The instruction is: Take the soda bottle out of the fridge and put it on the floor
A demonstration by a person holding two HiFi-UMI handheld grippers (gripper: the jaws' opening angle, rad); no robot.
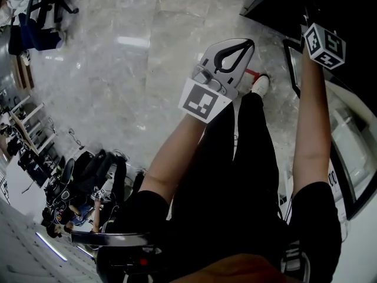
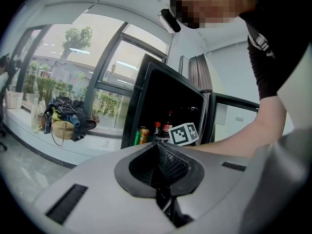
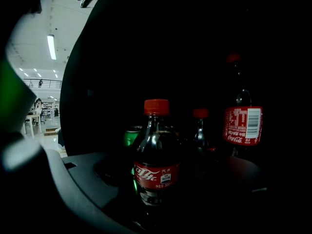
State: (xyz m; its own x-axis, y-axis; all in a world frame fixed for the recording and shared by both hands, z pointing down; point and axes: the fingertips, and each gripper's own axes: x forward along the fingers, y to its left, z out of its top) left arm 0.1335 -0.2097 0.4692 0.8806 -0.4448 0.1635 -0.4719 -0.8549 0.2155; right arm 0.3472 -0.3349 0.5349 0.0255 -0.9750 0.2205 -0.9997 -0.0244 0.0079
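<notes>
A person's right gripper (image 3: pixel 168 179) reaches into a dark fridge (image 2: pixel 141 106). Its jaws are spread wide, one on each side of a small soda bottle (image 3: pixel 156 152) with a red cap and red label. The bottle stands upright between them, and a gap shows on the right side, so it does not look gripped yet. Just behind the bottle to the left is a green can (image 3: pixel 129 133). Behind it to the right is a second small red-capped bottle (image 3: pixel 201 130), and a larger labelled bottle (image 3: pixel 242 123) stands farther right. The left gripper (image 2: pixel 158 152) waits outside the fridge with its jaws pressed together, holding nothing. Beyond it are the open fridge and a bright window wall, and pale marble floor (image 1: pixel 118 69) lies below. The likely risks are in the squeeze. If the jaws close off-centre, they could push the bottle into the can or the bottle behind and knock one over. A grip on the smooth rounded body could also slip as the bottle is lifted out.
</notes>
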